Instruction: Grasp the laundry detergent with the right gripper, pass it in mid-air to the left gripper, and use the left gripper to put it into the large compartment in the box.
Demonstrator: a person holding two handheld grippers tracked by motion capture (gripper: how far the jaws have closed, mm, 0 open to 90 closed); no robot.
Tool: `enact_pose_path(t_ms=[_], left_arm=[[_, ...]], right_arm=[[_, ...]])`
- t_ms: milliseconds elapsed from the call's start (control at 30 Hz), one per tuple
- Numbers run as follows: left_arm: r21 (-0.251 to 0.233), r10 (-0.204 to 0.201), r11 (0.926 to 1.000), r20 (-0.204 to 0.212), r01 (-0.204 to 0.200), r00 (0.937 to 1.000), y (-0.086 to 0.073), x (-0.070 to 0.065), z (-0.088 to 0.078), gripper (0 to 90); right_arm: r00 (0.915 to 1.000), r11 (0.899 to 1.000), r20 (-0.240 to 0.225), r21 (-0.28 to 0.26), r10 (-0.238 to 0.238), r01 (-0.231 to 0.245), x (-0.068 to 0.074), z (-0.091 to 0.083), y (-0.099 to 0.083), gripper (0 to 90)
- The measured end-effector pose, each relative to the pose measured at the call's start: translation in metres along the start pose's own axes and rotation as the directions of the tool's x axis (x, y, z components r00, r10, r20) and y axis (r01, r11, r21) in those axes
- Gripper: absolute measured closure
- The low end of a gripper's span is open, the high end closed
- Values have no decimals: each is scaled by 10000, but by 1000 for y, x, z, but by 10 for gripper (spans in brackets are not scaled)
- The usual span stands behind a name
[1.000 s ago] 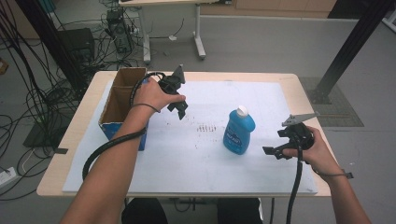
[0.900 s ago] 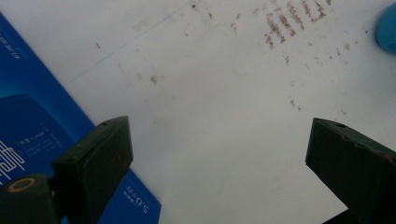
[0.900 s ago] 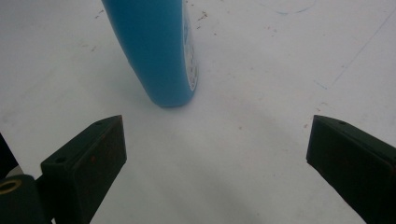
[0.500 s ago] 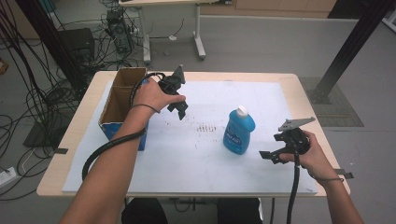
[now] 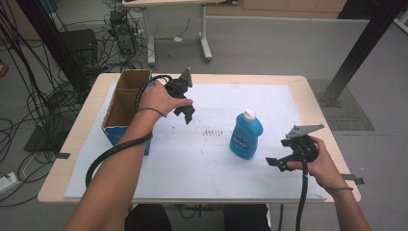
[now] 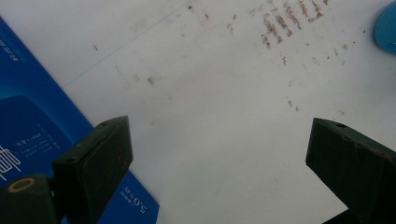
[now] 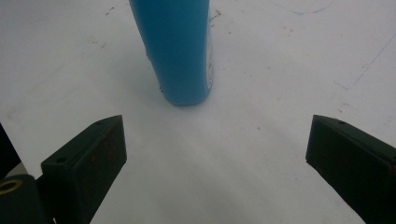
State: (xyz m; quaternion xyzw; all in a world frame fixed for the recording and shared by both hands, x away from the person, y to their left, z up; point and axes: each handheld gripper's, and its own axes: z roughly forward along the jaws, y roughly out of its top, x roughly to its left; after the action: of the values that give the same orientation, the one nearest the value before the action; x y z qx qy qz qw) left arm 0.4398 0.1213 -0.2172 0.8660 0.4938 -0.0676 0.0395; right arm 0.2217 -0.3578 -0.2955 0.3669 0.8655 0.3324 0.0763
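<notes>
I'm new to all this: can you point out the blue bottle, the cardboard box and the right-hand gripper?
blue bottle [image 5: 246, 137], high view, on its label.
cardboard box [image 5: 111, 118], high view, on its near left wall.
right gripper [image 5: 275, 163], high view, between its open jaw tips.

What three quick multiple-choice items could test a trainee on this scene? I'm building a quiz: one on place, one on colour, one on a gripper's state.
1. Where is the cardboard box?
A. at the table's left side
B. at the right edge
C. on the floor

2. What colour is the bottle?
A. red
B. blue with a white cap
C. green

3. How do the right gripper's jaws stand?
A. shut on the bottle
B. shut on nothing
C. wide apart, holding nothing

Answers:
1 A, the high view shows it by the left gripper.
2 B, blue body and white cap show from above.
3 C, its own view shows bare table between the jaws, with the bottle beyond.
</notes>
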Motion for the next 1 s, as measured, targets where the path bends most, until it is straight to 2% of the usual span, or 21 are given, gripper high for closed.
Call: enact_pose_path(t_ms=[700, 1000], left_arm=[[13, -143, 9999, 172, 143, 9998, -5, 5, 7, 75], [94, -272, 9996, 127, 270, 9996, -7, 9, 7, 75]], right_arm=[[9999, 9985, 91, -537, -52, 56, 8, 1, -20, 43], [9992, 9933, 263, -1105, -311, 338, 15, 6, -29, 41]])
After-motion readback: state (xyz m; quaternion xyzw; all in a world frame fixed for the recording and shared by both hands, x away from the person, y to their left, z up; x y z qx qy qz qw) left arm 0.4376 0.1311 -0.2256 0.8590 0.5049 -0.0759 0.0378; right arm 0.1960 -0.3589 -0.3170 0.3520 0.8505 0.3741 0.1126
